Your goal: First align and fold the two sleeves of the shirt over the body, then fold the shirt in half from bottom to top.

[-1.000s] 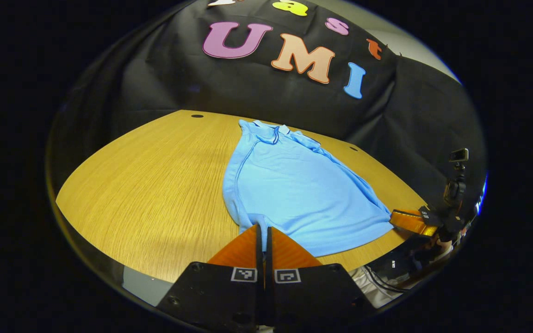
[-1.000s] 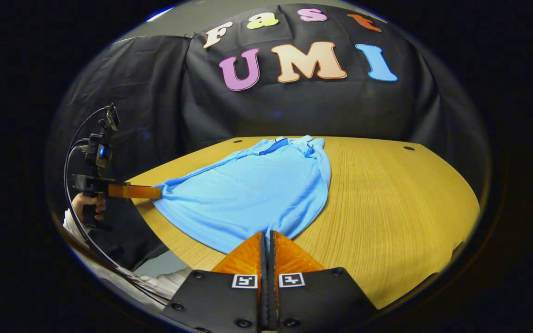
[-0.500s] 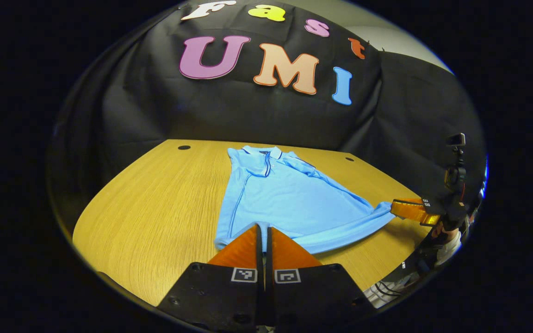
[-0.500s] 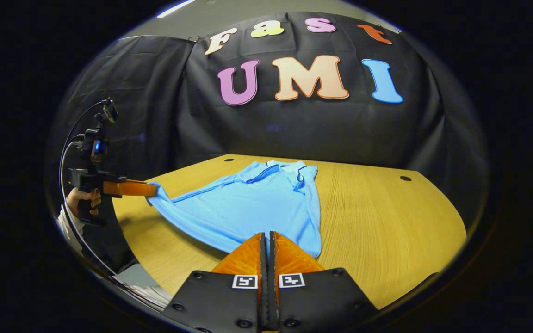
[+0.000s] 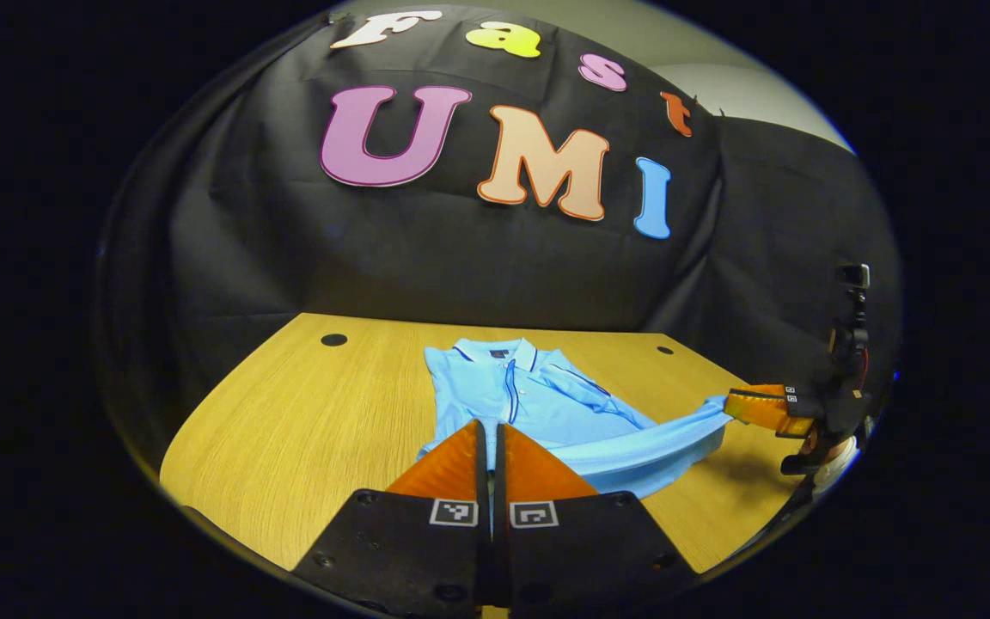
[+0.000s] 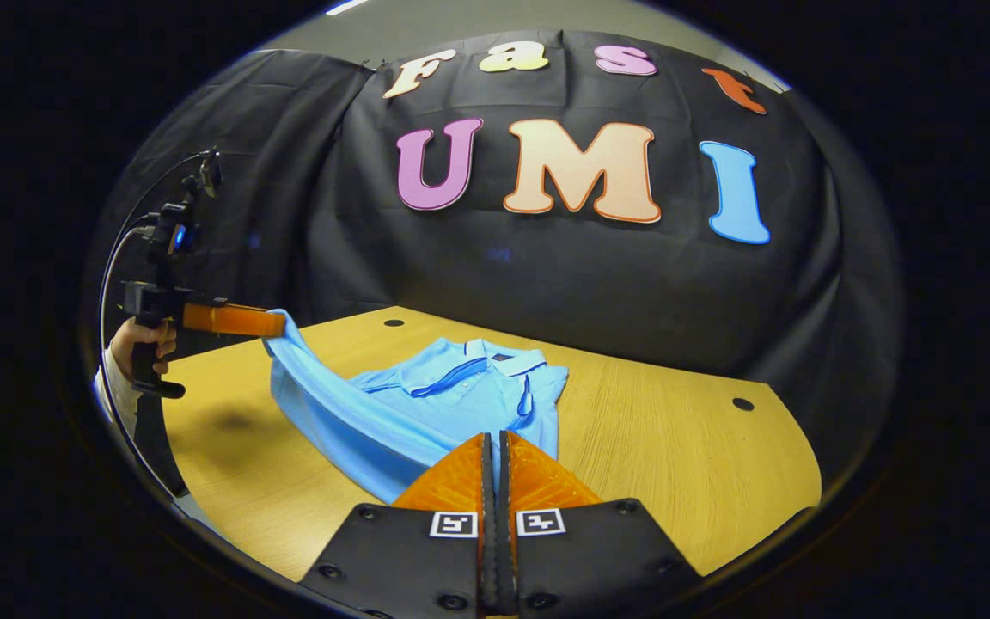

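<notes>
Right gripper view: both grippers, left gripper [image 6: 276,323] and right gripper [image 6: 495,456], clamp the soft, light shirt's [image 6: 461,395] hem corners at lower centre.

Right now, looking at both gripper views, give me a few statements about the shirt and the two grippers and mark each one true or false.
1. The shirt is light blue with a collar. True.
2. Both grippers are open above the table. False: the left gripper and the right gripper are each shut on the shirt's bottom edge.
3. The bottom edge is raised off the table. True.
4. The collar end is lifted too. False: it lies flat on the table.
5. The table is white plastic. False: it is wood grained.
</notes>
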`<state>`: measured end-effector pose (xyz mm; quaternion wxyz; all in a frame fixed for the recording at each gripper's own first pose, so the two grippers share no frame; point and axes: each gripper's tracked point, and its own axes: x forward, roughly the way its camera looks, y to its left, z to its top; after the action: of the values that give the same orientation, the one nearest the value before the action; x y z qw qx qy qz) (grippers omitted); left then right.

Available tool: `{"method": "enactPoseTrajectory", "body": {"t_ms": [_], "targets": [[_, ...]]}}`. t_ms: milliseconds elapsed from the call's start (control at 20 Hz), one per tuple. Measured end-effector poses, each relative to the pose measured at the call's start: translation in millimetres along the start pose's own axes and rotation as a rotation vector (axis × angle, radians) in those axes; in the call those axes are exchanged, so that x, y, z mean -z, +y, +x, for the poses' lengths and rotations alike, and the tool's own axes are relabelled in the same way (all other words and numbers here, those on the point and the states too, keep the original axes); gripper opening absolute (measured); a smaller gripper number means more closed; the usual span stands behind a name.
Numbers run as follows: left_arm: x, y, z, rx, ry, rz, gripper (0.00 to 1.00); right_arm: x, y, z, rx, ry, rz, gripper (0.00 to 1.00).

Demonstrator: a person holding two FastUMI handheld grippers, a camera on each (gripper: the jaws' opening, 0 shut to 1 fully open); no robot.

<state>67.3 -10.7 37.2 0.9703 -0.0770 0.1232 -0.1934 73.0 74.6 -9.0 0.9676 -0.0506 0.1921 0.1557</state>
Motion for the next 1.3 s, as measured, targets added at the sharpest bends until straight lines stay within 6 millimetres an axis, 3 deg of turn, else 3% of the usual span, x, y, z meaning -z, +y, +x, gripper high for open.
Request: {"method": "enactPoseTrajectory", "body": {"t_ms": [300,550,850,1100,1300], "targets": [[-29.5,15.8,66.4,-0.028,-0.014,0.004,0.0,-21.0,-35.8,67.9,0.059,0.032,0.035,0.02],[-39.7,32.6,122.4,-0.063,0.002,-0.008,0.0,-27.8,-60.7,121.2,0.104,0.084,0.096,0.02],[-54.8,55.0,188.6,-0.134,-0.001,0.019,0.0,-32.4,-85.6,187.6,0.179,0.126,0.041,0.02],[-34.1,72.6,238.2,-0.182,0.05,0.036,0.0,-17.0,-103.2,234.4,0.228,0.156,0.022,0.02],[-7.2,82.2,266.1,-0.213,0.105,0.058,0.0,3.4,-108.9,256.3,0.247,0.187,0.019,0.02]]}}
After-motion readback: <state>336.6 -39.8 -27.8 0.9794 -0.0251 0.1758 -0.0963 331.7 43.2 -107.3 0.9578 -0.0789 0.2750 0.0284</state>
